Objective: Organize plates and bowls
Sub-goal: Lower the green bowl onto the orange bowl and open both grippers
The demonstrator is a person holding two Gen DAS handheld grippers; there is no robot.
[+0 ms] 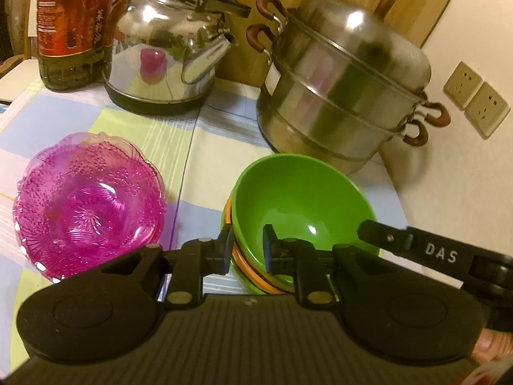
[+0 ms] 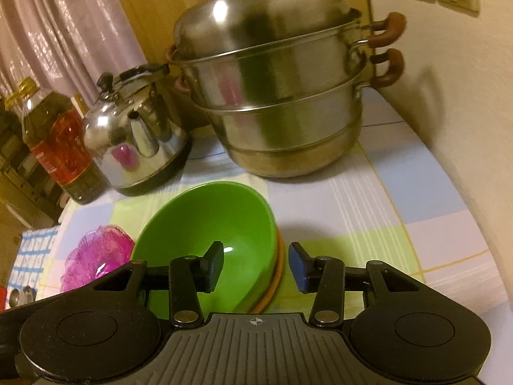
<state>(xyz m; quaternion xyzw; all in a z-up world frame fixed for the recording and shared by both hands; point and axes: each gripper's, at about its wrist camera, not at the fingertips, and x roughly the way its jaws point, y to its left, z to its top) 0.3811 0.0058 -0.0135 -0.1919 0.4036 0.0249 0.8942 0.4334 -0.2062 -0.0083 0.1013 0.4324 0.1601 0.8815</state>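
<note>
A green bowl (image 1: 298,199) sits on top of a short stack with an orange bowl (image 1: 244,264) under it, on the checked tablecloth. My left gripper (image 1: 247,250) is shut on the stack's near-left rim, one finger outside and one inside the green bowl. In the right wrist view, my right gripper (image 2: 256,268) stands open astride the right rim of the green bowl (image 2: 205,221). Its left finger is inside the bowl and its blue-padded right finger is outside, apart from the orange bowl (image 2: 278,272). A pink patterned glass bowl (image 1: 86,199) stands alone to the left.
Behind the bowls stand a steel two-tier steamer pot (image 1: 343,80), a steel kettle (image 1: 166,51) and an oil bottle (image 1: 73,25). A wall with sockets (image 1: 474,99) borders the table on the right. Bare tablecloth (image 2: 368,211) lies right of the stack.
</note>
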